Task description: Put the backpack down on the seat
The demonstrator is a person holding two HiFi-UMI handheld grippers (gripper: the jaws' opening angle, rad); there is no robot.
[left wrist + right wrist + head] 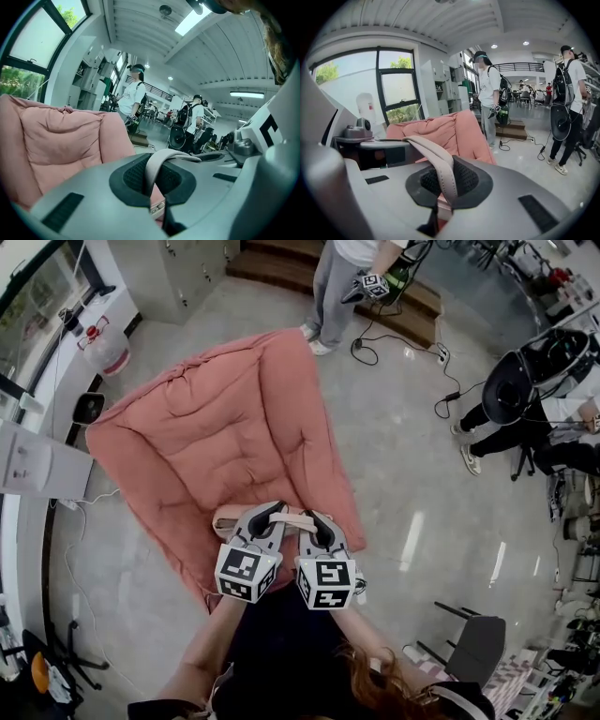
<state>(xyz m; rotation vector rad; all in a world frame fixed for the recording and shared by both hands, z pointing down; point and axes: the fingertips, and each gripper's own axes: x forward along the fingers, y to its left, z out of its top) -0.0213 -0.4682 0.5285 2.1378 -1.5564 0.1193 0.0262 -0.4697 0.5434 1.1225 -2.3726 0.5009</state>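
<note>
The seat is a big pink padded lounger spread on the floor ahead of me, also in the left gripper view and the right gripper view. Both grippers hang side by side over its near edge. My left gripper is shut on a beige backpack strap, which loops over its jaws. My right gripper is shut on the same strap. A pink bit of the backpack peeks out left of the grippers. The rest of it is hidden beneath them.
A person stands beyond the seat by a wooden step, with cables on the floor nearby. Another person is at the right. A white canister and a cabinet stand at the left, a dark chair at lower right.
</note>
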